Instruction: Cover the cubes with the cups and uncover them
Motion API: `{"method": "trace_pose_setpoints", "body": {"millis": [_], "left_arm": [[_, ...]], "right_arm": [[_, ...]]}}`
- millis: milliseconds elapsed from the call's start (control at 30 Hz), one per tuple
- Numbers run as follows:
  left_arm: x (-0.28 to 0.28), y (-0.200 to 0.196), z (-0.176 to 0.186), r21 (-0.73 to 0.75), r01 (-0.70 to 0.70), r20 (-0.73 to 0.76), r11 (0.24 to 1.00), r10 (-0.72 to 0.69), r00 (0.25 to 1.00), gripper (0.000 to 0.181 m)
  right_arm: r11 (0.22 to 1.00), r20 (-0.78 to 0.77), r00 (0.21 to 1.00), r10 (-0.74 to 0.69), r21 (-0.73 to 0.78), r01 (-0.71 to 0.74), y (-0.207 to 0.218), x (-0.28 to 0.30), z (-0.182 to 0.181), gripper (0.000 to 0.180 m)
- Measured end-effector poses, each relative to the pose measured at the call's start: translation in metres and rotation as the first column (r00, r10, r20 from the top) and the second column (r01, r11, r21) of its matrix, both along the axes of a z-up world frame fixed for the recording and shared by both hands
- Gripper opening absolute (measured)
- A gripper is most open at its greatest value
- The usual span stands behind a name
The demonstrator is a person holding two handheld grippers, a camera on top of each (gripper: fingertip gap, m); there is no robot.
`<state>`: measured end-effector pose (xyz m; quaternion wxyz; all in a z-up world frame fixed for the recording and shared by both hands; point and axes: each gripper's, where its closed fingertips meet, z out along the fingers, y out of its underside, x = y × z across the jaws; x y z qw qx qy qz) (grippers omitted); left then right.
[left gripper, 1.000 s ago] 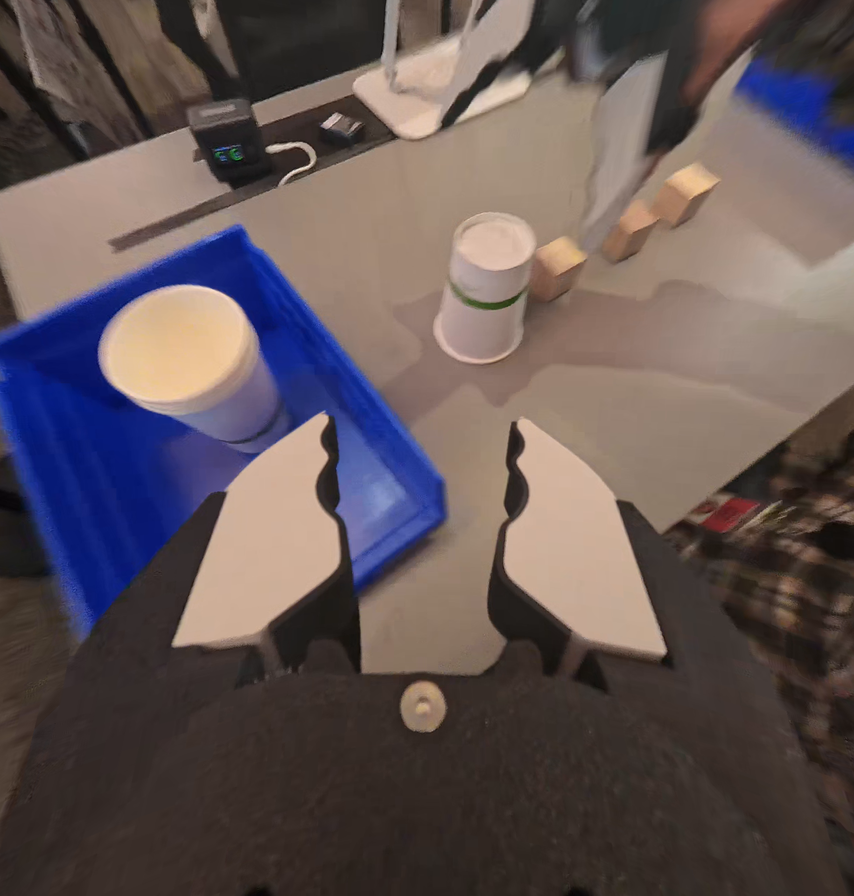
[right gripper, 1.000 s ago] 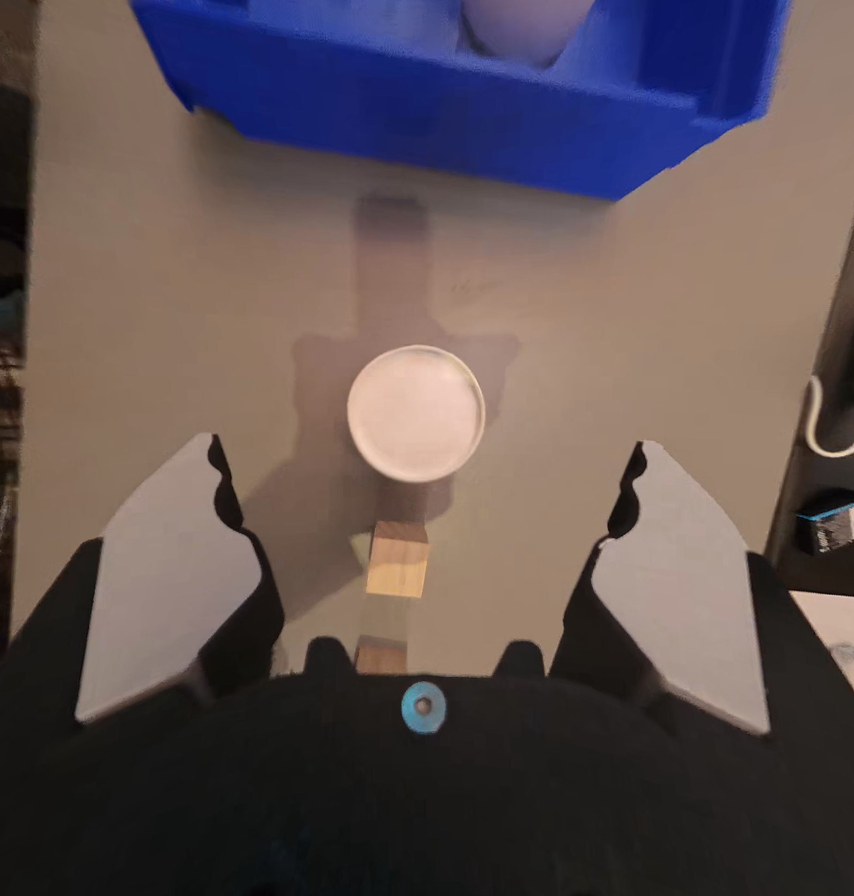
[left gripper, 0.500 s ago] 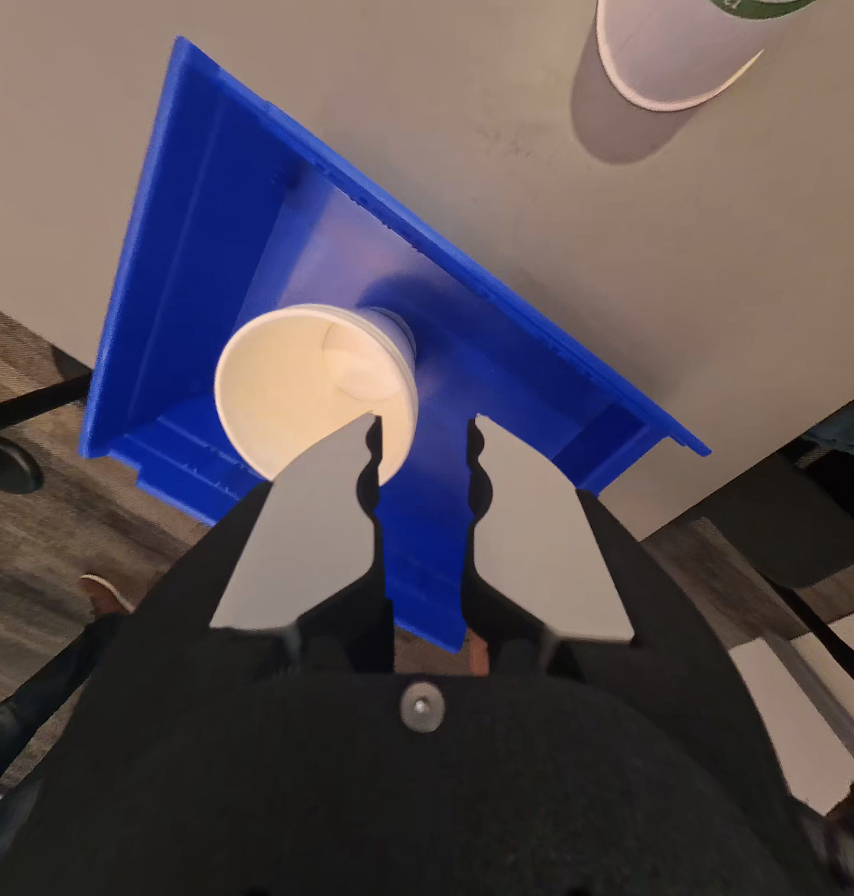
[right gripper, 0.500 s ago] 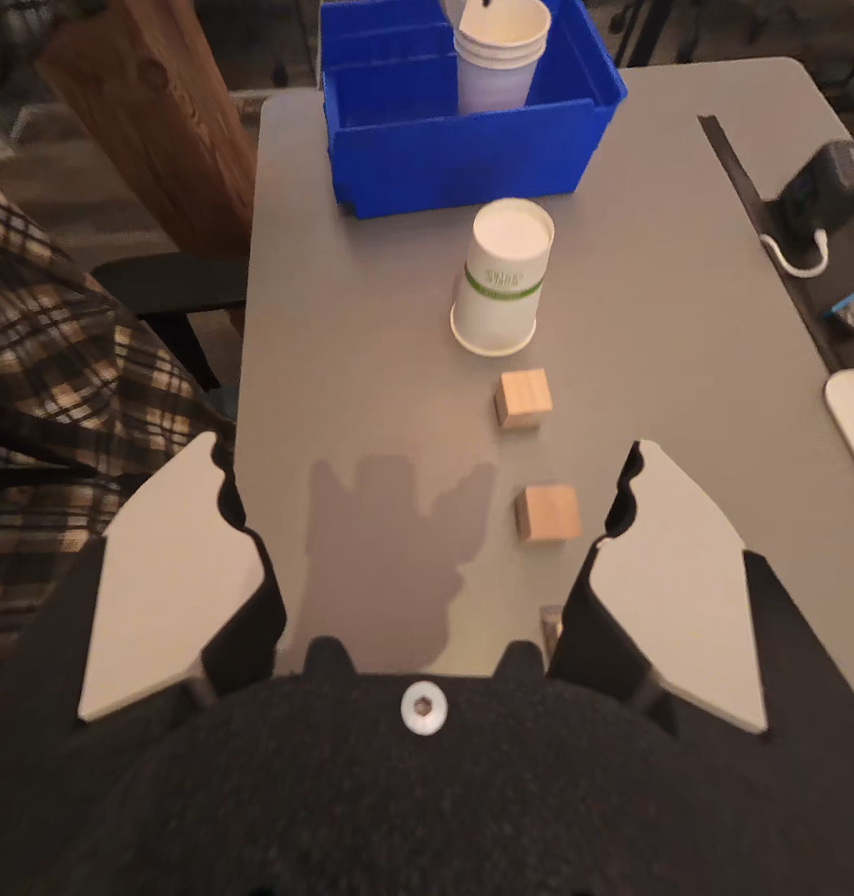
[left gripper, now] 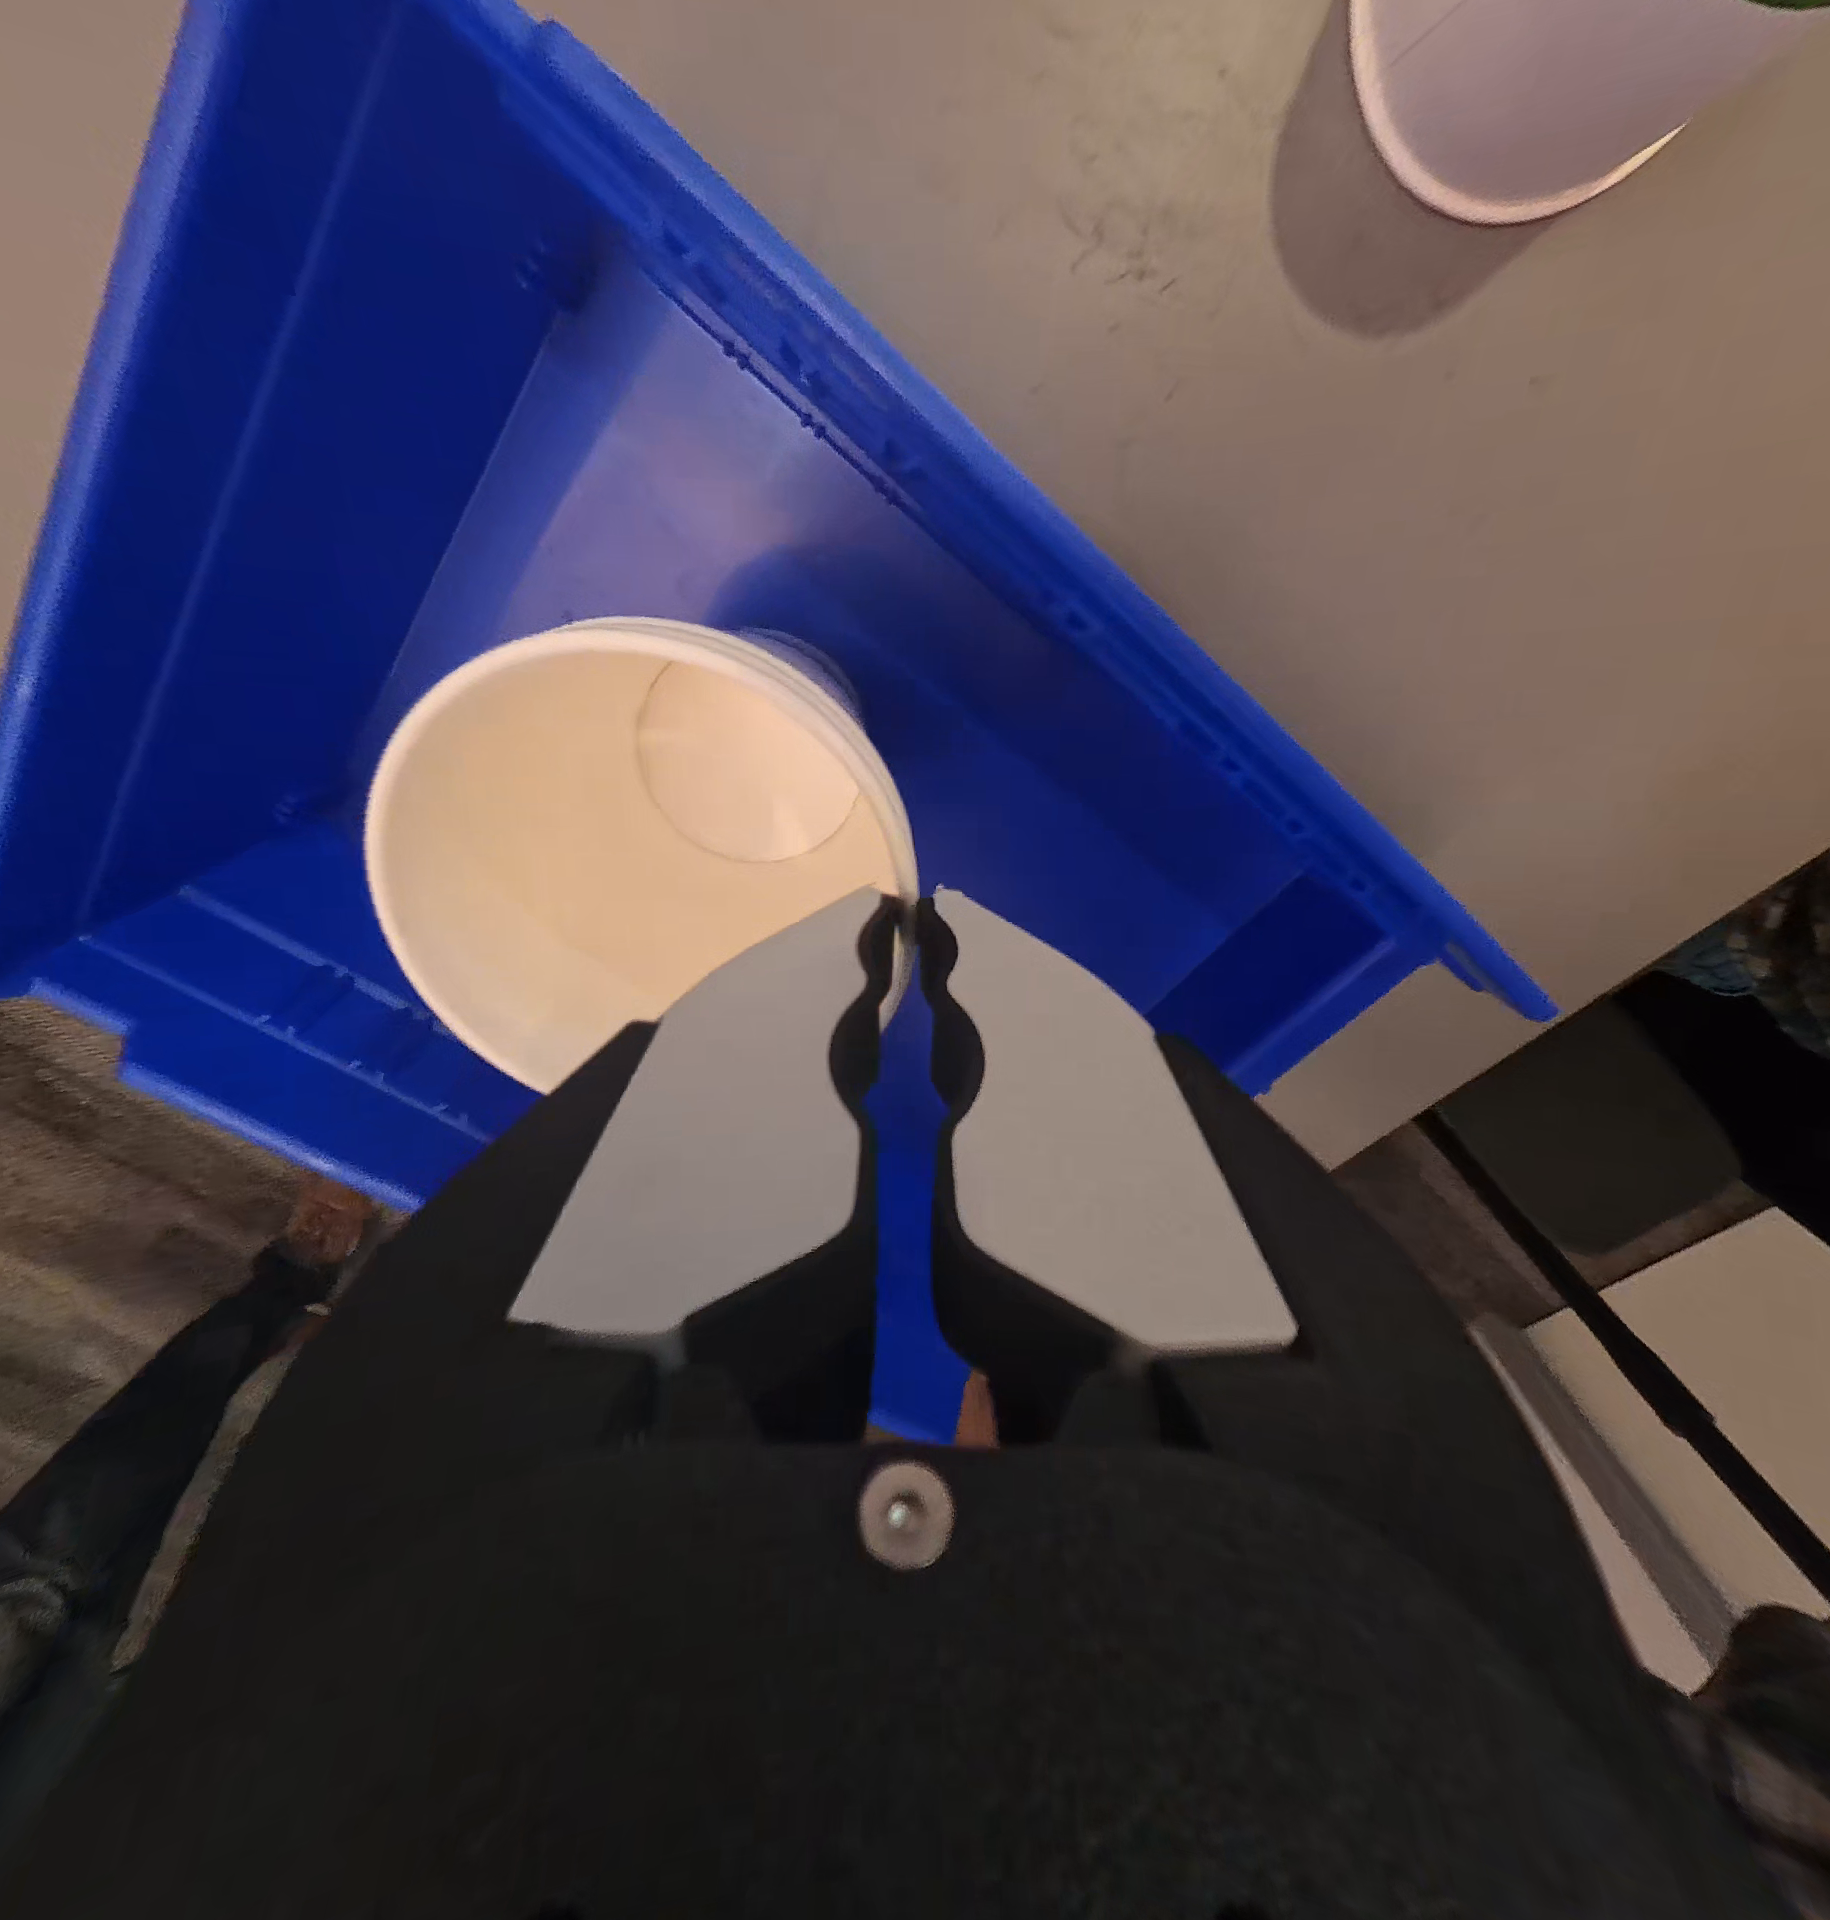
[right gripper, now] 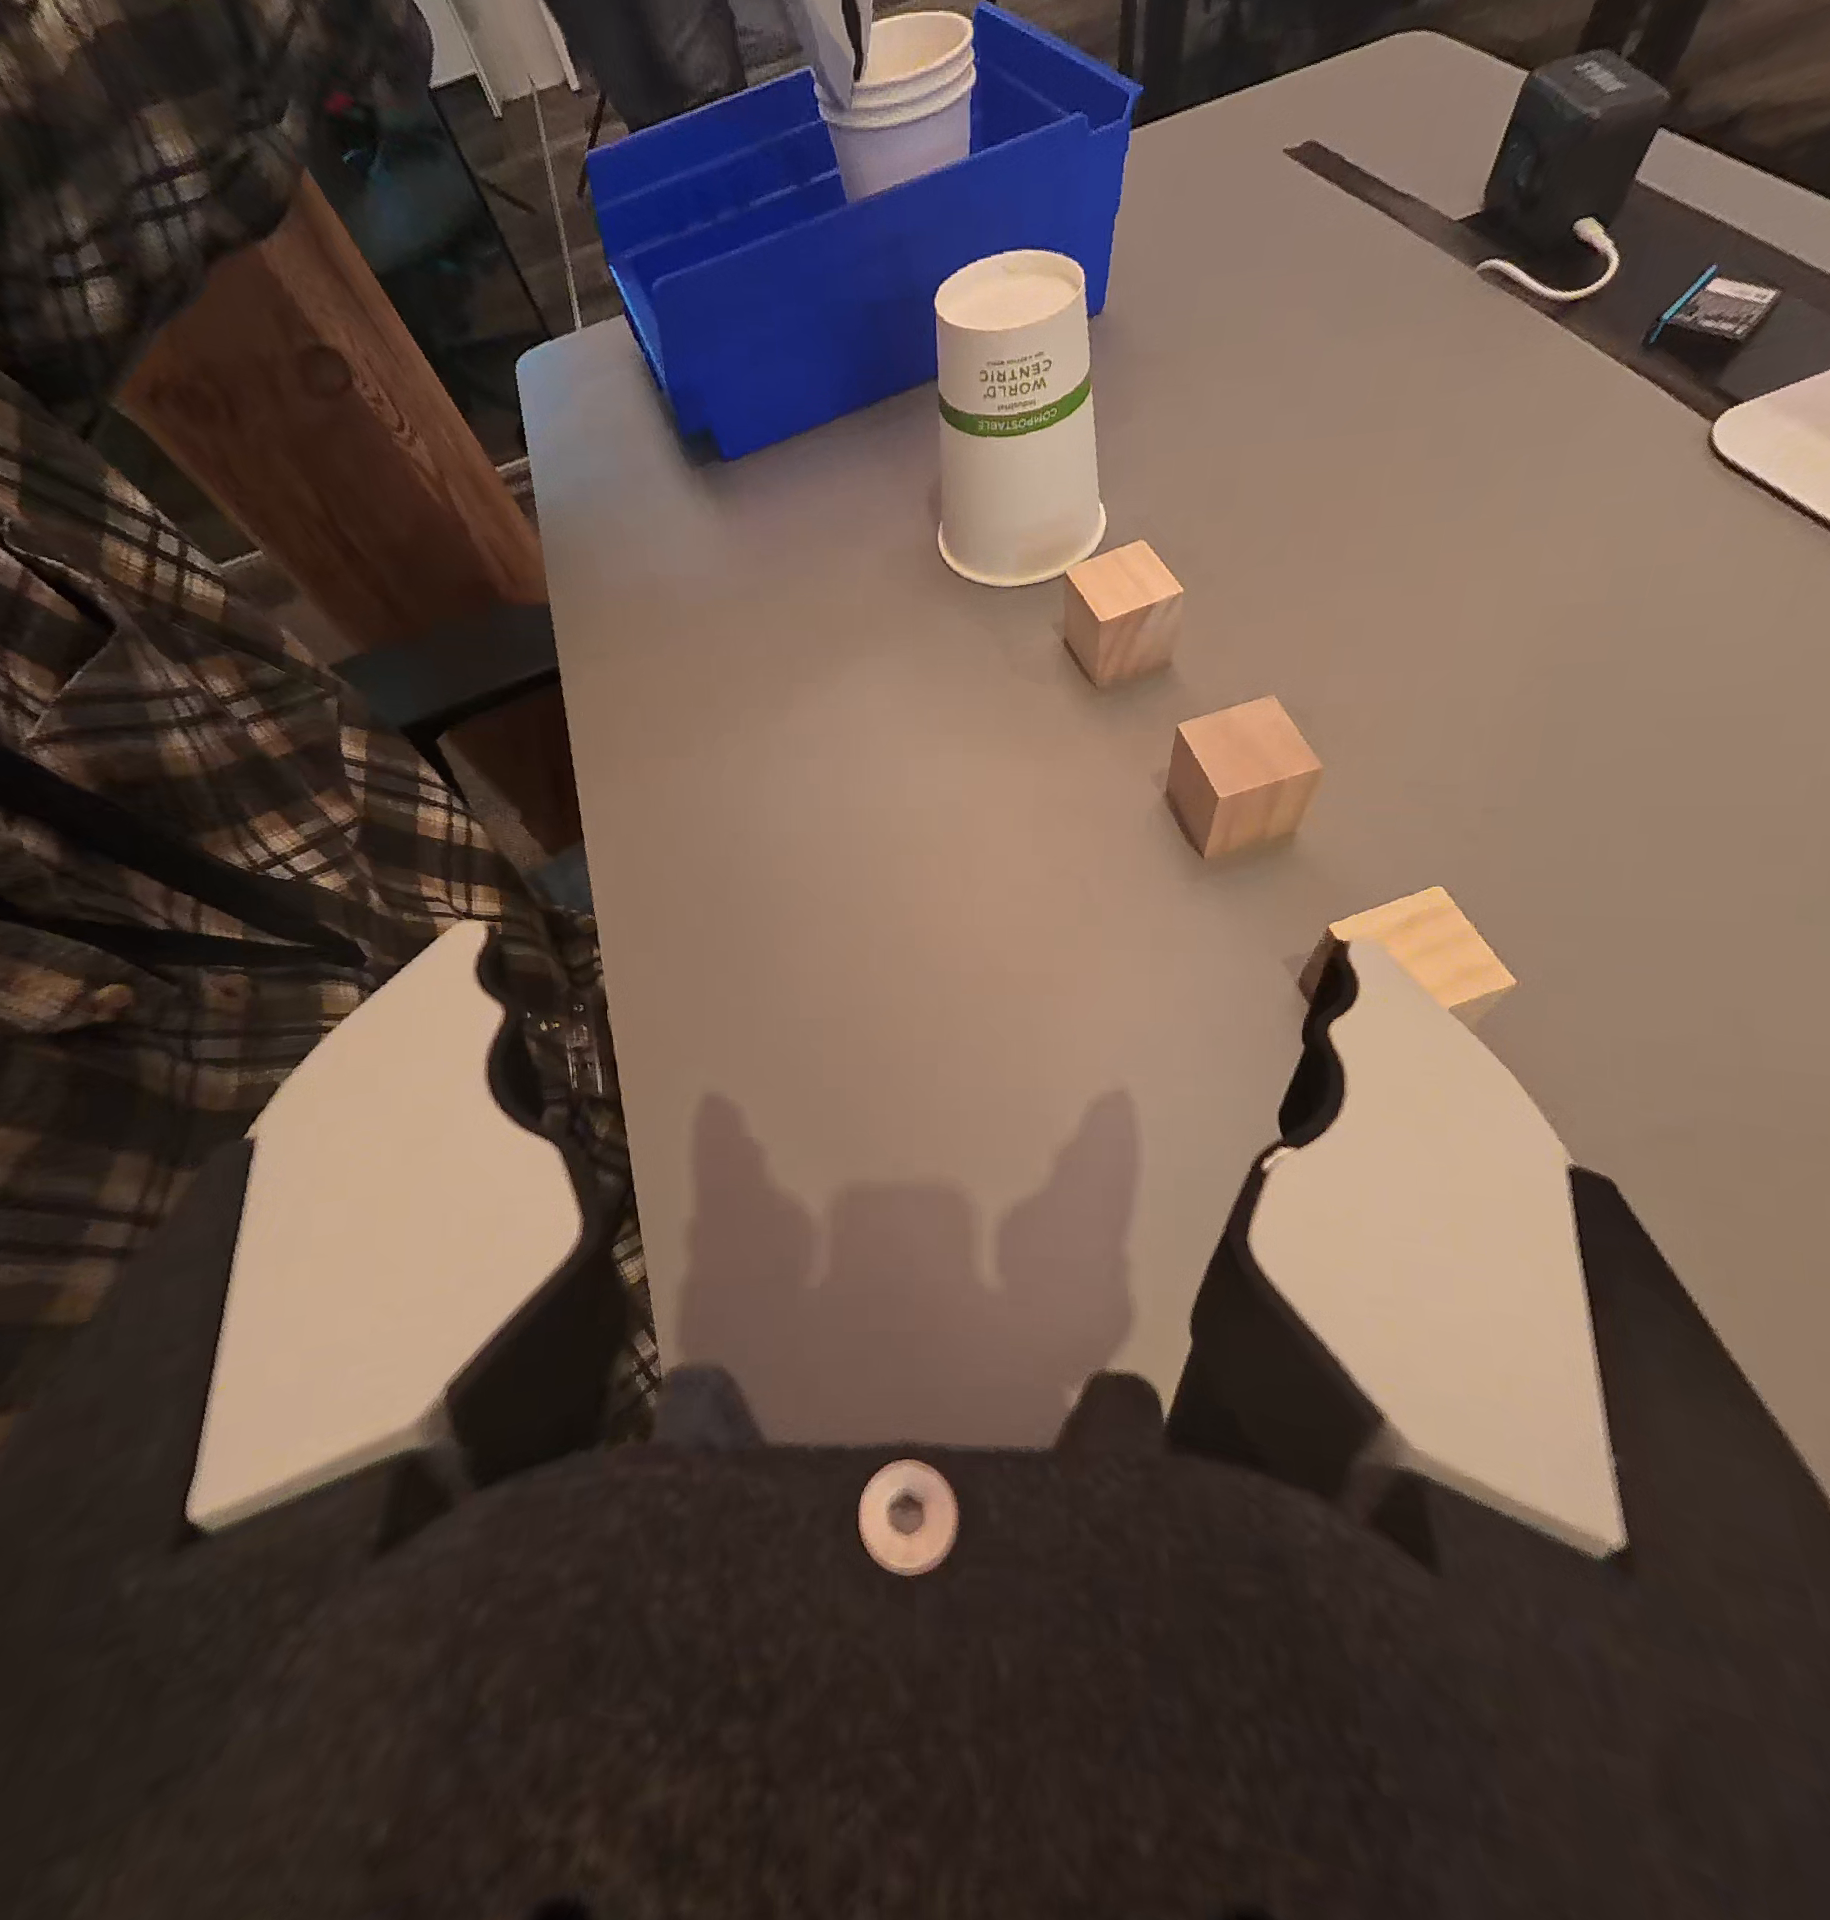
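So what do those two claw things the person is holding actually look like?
Both look alike: the left gripper and right gripper each have a matte black body, a round silver screw at the centre, and two flat pale grey fingers with wavy black inner edges. No cables show.

Printed writing is showing upside down on the overturned white cup (right gripper: 1017,416), above and on its green band, ahead of the right gripper (right gripper: 906,971). The black box's (right gripper: 1571,140) marking is staying too blurred to read.
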<state>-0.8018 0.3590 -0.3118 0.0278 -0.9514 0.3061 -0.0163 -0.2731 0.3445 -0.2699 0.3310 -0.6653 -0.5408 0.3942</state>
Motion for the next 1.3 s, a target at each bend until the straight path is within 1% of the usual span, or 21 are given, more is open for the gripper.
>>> {"method": "trace_pose_setpoints", "body": {"millis": [100,200,333,500,767,833,867,933,1100,1200,1300], "left_arm": [[0.001,0.0,0.0,-0.014,-0.014,0.019,1.0,0.014,1.0,0.004],[-0.002,-0.001,0.002,-0.021,-0.011,-0.006,1.0,0.01,1.0,0.003],[0.001,-0.002,0.014,-0.035,-0.031,0.015,0.999,0.032,0.999,0.003],[-0.001,-0.003,0.028,-0.028,-0.027,-0.029,0.999,0.026,0.999,0.003],[0.0,0.001,0.071,0.049,-0.022,-0.076,0.999,0.026,0.997,0.003],[0.005,0.001,0.077,0.064,-0.019,-0.06,0.998,0.023,0.998,0.003],[0.007,-0.002,0.075,0.038,-0.023,-0.05,0.999,0.024,0.998,0.003],[0.006,-0.01,0.068,-0.018,-0.018,-0.08,1.0,0.016,0.997,0.003],[0.004,-0.006,0.062,0.012,-0.027,-0.078,1.0,0.028,0.997,0.003],[0.005,-0.007,0.057,0.005,-0.028,-0.07,1.0,0.028,0.997,0.003],[0.004,-0.005,0.045,-0.004,-0.037,-0.076,0.999,0.036,0.996,0.003]], "right_arm": [[1.0,-0.014,1.0,-0.002,0.001,0.002,0.001,0.0,0.005,0.137],[1.0,-0.033,0.999,0.006,-0.002,-0.006,-0.001,-0.001,0.01,0.136],[1.0,-0.033,0.999,0.015,-0.007,-0.015,-0.004,-0.003,0.008,0.136],[1.0,-0.047,0.999,0.021,-0.018,-0.022,-0.007,-0.003,0.004,0.134],[0.999,-0.05,0.998,0.03,-0.024,-0.031,-0.013,0.003,0.004,0.132],[0.999,-0.047,0.998,0.032,-0.024,-0.033,-0.014,0.004,0.003,0.132],[0.999,-0.048,0.998,0.035,-0.026,-0.036,-0.016,0.004,0.002,0.132],[0.999,-0.049,0.998,0.041,-0.031,-0.043,-0.018,0.004,0.0,0.132],[0.997,-0.038,0.998,0.054,-0.047,-0.056,-0.024,0.004,-0.007,0.132],[0.997,-0.028,0.998,0.06,-0.048,-0.061,-0.028,0.006,-0.008,0.132],[0.997,-0.035,0.998,0.056,-0.053,-0.058,-0.028,0.007,-0.009,0.132]]}}
